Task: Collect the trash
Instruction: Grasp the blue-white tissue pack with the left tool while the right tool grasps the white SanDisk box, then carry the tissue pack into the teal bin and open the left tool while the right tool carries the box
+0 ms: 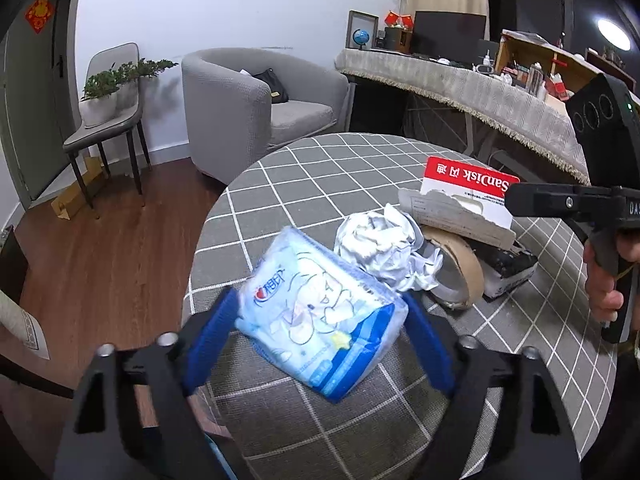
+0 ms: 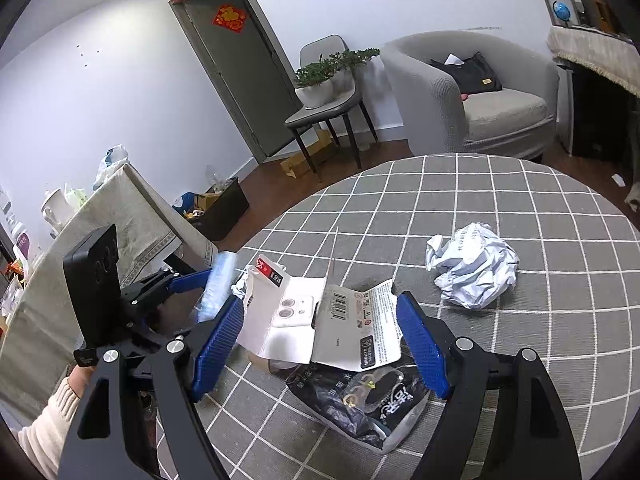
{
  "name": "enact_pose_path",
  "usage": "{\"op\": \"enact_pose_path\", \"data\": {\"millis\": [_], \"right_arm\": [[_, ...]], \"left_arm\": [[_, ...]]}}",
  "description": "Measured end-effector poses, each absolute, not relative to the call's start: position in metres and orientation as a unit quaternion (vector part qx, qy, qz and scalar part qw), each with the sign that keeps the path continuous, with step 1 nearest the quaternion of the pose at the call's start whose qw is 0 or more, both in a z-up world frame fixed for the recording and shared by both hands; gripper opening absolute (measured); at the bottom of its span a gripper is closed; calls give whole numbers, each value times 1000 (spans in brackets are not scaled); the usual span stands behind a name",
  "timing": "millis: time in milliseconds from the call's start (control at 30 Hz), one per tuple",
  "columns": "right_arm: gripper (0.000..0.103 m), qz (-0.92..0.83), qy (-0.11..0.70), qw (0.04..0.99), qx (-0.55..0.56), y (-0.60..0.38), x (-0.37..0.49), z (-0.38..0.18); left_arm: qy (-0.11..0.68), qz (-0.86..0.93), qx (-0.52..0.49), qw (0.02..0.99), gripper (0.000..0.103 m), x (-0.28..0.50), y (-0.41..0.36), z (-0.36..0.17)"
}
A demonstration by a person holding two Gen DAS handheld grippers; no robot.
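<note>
- Round table under a grey checked cloth; grey armchair and a chair with potted plants at upper left by the white wall.
- Cardboard tape roll half hidden under the torn SanDisk card; black wrapper print unreadable.
- Tissue pack, pale blue with a cartoon print, at lower centre; left gripper clamps its sides.
- Right gripper jaws apart around the card, contact unclear.
- Crumpled paper at centre right.
</note>
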State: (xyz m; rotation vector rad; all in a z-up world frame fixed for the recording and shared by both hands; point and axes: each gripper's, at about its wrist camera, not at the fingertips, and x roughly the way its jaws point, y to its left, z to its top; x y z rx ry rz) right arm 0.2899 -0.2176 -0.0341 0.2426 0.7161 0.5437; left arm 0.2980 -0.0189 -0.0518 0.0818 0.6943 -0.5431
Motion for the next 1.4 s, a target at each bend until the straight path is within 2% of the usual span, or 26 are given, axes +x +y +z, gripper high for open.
{"op": "enact_pose_path", "data": {"millis": [100,467,767,1067,1400], "right_arm": [[79,261,344,895,114,-215,289,-33],[33,237,358,896,109,-208,298,-41],[4,206,374,899,97,-192,309,-47],[1,177,335,922,76,-179,304,-27],[1,200,300,930,67,-148,300,-12]], "left_arm": [[334,-269,26,903,76,298,-16,-50],[322,-245,14,914,63,290,-9,-47],[319,-234,2,918,59,282,-1,-41],[303,-226,-51,924,58,273,30,-27],[311,-175,-51,933,58,264,63,-21]]}}
